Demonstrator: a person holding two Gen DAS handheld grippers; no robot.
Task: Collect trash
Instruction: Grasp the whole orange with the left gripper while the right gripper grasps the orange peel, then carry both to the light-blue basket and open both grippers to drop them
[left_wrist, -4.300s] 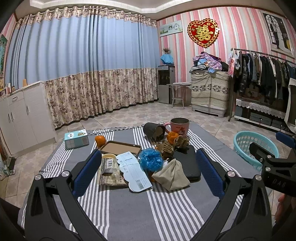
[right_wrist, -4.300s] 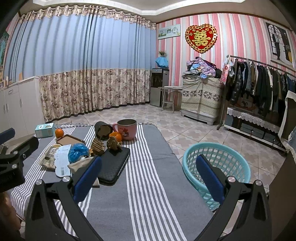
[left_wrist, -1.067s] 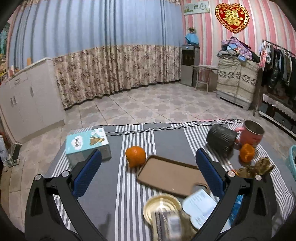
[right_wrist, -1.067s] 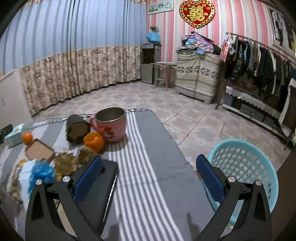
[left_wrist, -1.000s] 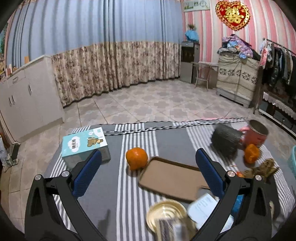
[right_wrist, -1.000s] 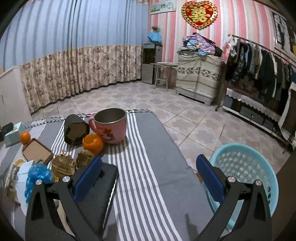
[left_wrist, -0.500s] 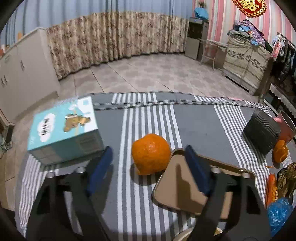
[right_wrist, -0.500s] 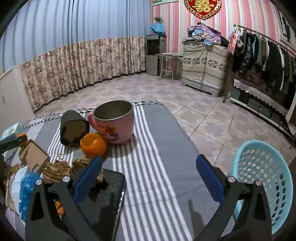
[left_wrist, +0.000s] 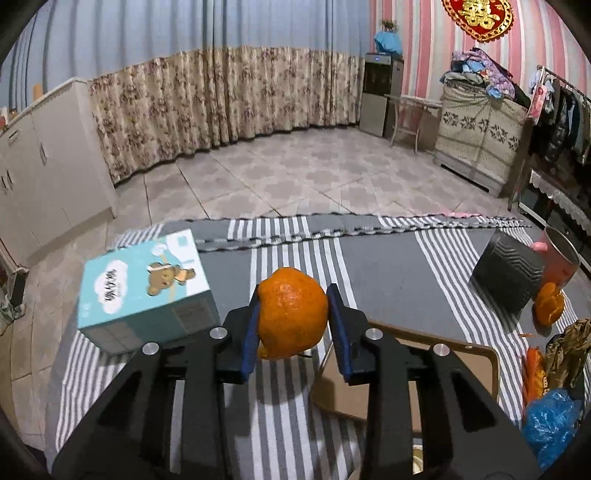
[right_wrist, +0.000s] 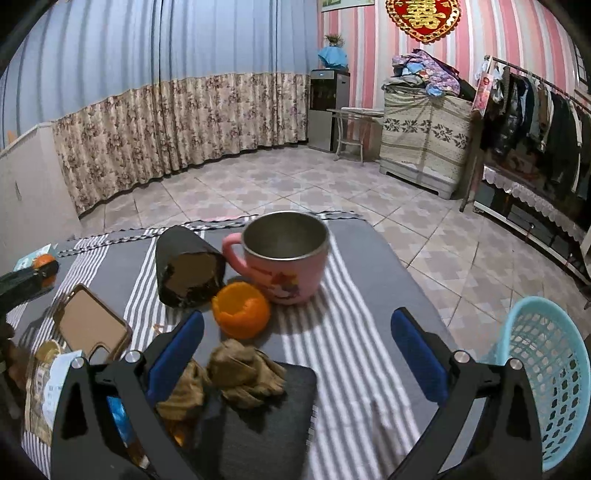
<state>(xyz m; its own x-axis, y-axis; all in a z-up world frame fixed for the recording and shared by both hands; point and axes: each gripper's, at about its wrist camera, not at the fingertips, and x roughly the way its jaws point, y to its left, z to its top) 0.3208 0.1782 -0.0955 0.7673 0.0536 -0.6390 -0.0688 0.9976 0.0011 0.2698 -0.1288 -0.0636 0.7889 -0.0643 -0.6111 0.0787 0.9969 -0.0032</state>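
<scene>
The left gripper (left_wrist: 292, 332) is clamped on the orange peel (left_wrist: 291, 313) above the striped surface (left_wrist: 388, 280), beside the tissue box (left_wrist: 144, 288), while the right gripper (right_wrist: 297, 350) is wide apart.

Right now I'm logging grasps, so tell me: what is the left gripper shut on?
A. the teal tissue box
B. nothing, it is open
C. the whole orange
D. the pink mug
C: in the left wrist view the left gripper has its blue pads pressed on both sides of the whole orange, which sits beside the teal tissue box.
</scene>
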